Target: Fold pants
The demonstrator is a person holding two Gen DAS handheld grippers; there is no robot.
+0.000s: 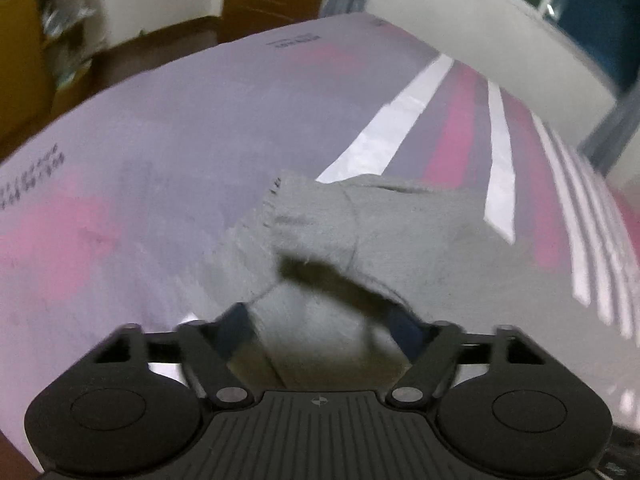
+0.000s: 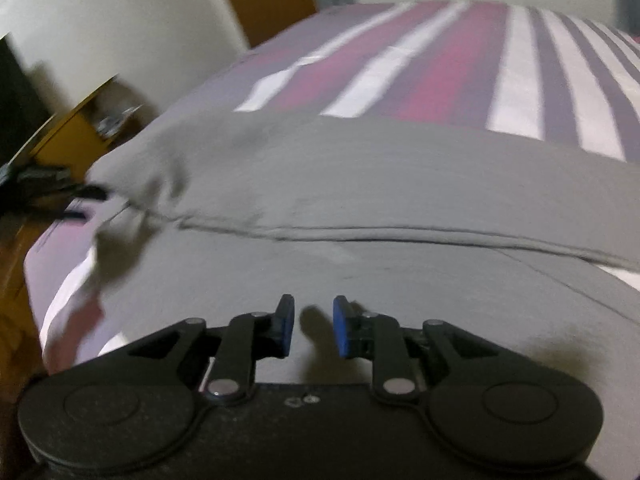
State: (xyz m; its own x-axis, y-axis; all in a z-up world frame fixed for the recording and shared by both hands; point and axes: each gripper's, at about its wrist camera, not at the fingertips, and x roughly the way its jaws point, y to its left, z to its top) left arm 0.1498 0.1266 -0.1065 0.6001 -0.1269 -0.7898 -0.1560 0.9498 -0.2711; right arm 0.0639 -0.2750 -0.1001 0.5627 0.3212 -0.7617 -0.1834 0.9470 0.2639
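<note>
In the left wrist view, the left gripper [image 1: 320,332] is seen low in the picture, and a bunched end of the grey pants [image 1: 360,236] is clamped between its fingers, which are mostly hidden by the cloth. The rest of that end is draped over the striped bed cover [image 1: 168,148]. In the right wrist view, the right gripper [image 2: 313,326] is held just above the pants [image 2: 360,196], with its blue pads [image 2: 341,328] apart and nothing between them. The pants are spread flat across the bed cover [image 2: 448,68], and a long seam is seen running across them.
</note>
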